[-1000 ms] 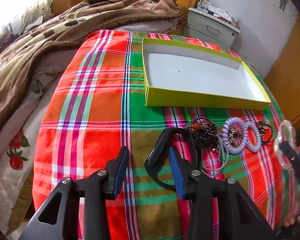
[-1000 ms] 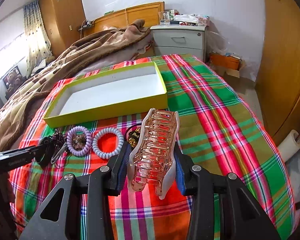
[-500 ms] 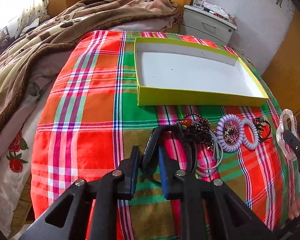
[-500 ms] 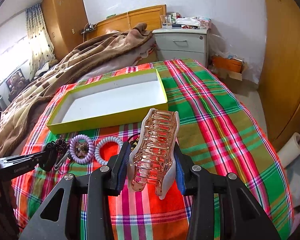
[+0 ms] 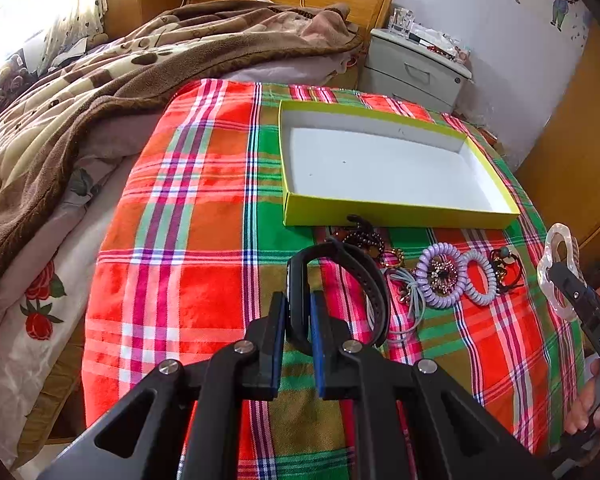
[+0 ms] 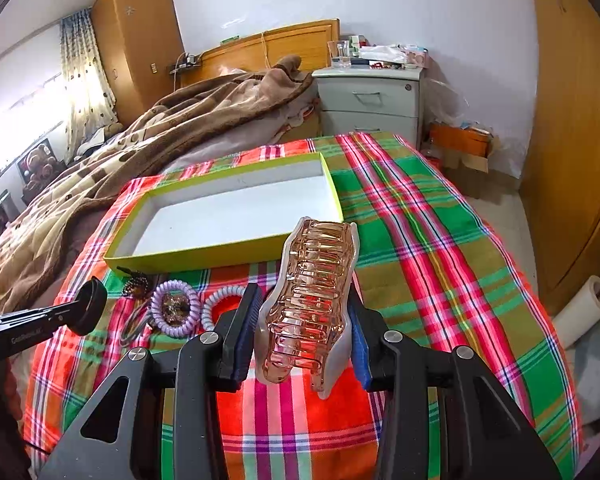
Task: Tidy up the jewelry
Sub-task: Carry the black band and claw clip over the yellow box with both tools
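Two coil hair ties [image 5: 458, 276], one box [image 5: 396, 216]

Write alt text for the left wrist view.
The left gripper, whose jaws have just been closing, pinches a black wristband on a plaid cloth. Beyond it lie beaded bracelets, purple spiral hair ties and an empty yellow-green box; the right gripper holds a clear hair claw.
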`<action>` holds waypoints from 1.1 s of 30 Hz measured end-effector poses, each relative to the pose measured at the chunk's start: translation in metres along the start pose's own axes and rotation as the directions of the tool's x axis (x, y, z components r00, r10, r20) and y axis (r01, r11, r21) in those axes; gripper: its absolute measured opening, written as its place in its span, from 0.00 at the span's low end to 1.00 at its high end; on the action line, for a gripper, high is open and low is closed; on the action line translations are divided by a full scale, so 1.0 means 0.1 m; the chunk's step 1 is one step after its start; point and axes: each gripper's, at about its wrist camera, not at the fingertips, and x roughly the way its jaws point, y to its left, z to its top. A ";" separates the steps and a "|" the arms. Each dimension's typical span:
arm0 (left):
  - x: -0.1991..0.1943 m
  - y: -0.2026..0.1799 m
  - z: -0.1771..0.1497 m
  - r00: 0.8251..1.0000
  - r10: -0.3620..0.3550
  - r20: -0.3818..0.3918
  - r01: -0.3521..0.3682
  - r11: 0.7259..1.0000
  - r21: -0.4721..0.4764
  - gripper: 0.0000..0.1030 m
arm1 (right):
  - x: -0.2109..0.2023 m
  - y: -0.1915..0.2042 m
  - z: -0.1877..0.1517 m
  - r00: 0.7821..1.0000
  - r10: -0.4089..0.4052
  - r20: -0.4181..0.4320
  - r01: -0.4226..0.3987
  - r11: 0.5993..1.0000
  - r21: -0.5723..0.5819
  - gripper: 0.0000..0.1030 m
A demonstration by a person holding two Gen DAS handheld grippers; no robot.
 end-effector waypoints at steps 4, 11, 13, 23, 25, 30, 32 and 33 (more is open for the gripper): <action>-0.07 0.01 0.08 1.000 0.002 0.022 -0.002 1.000 0.000 0.12 | -0.01 0.02 0.11 1.000 0.018 0.018 -0.017 1.000 -0.013 0.40; -0.11 0.01 0.31 0.998 -0.020 0.056 0.020 1.000 -0.001 0.12 | 0.06 0.06 0.41 0.998 0.041 0.049 -0.038 0.998 -0.049 0.40; -0.10 0.01 0.38 0.998 -0.024 0.061 0.025 1.000 -0.006 0.12 | 0.11 0.07 0.51 0.997 0.046 0.061 -0.042 0.997 -0.066 0.40; 0.13 -0.03 0.79 0.997 -0.033 0.072 0.033 0.999 0.001 0.12 | 0.61 0.05 0.84 0.996 0.088 0.009 -0.087 0.990 -0.108 0.40; 0.20 -0.02 0.88 0.997 -0.046 0.063 0.046 0.999 -0.007 0.12 | 0.75 0.05 0.89 0.996 0.086 -0.015 -0.087 0.990 -0.114 0.40; 0.43 -0.06 1.06 0.998 -0.060 0.034 0.060 0.998 0.000 0.12 | 1.01 0.02 1.00 0.992 0.116 -0.045 -0.120 0.986 -0.114 0.40; 0.53 -0.06 1.12 0.998 -0.058 0.022 0.058 0.998 0.000 0.12 | 1.13 0.00 1.03 0.990 0.127 -0.068 -0.134 0.985 -0.107 0.40; 0.60 -0.07 1.15 0.999 -0.052 0.013 0.052 0.999 0.001 0.12 | 1.20 -0.01 1.03 0.988 0.131 -0.085 -0.140 0.984 -0.108 0.40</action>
